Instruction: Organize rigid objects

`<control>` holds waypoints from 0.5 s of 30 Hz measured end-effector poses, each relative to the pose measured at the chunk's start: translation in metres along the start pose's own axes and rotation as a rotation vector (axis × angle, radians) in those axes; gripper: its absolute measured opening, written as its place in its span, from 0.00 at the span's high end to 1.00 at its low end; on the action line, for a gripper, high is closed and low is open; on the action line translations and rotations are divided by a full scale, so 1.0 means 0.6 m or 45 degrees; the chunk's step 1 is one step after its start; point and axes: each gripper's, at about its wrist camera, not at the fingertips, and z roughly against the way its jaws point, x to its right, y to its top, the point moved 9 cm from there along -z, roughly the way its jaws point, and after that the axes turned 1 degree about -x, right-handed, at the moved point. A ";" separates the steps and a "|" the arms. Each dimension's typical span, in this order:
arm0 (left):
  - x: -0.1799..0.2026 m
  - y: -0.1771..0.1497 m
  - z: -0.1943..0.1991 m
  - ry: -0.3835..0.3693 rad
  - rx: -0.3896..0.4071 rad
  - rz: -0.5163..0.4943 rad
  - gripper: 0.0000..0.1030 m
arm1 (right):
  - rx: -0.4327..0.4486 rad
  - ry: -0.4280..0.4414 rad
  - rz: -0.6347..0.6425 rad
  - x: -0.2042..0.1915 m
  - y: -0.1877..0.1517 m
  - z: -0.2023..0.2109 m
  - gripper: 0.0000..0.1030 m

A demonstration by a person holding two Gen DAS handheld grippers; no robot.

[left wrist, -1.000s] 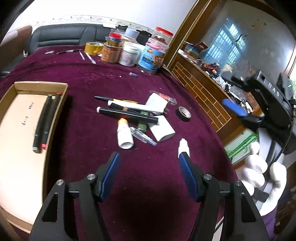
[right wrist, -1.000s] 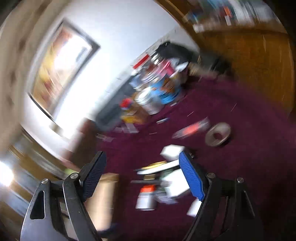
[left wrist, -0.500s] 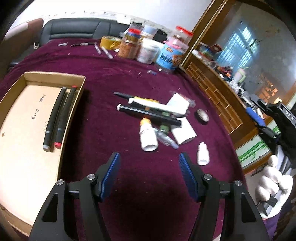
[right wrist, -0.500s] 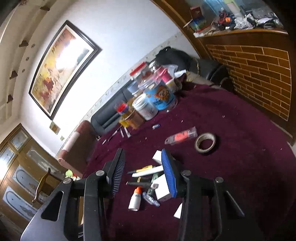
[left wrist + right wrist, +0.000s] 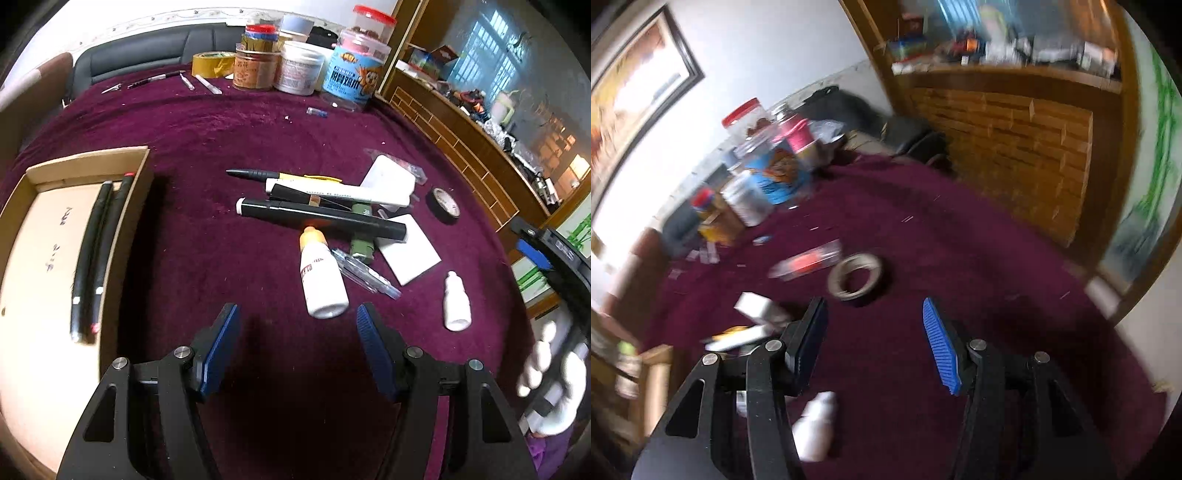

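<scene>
Maroon cloth [image 5: 207, 236], cardboard tray [image 5: 22, 258] left view only, framed picture [image 5: 639, 81] right view only

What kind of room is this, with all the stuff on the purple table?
Probably a living room at home: a black sofa behind the cloth-covered table, a framed painting on the wall, and a cluttered wooden cabinet.

Left wrist view is sharp and evenly daylit, with soft shadows beside the box [image 5: 122, 236] and under the near fingers. Right wrist view is smeared by motion blur, its far-left wall overexposed. Both bend and darken at the edges.
</scene>
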 end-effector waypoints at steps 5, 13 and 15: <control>0.004 0.027 -0.038 -0.007 -0.026 0.013 0.43 | 0.008 -0.121 0.244 -0.002 0.009 0.017 0.49; 0.011 0.045 -0.061 -0.038 -0.046 -0.007 0.64 | -0.057 0.056 0.282 -0.022 -0.016 0.018 0.49; 0.013 0.045 -0.062 -0.018 -0.037 -0.024 0.65 | -0.031 0.117 0.243 -0.022 -0.016 0.022 0.41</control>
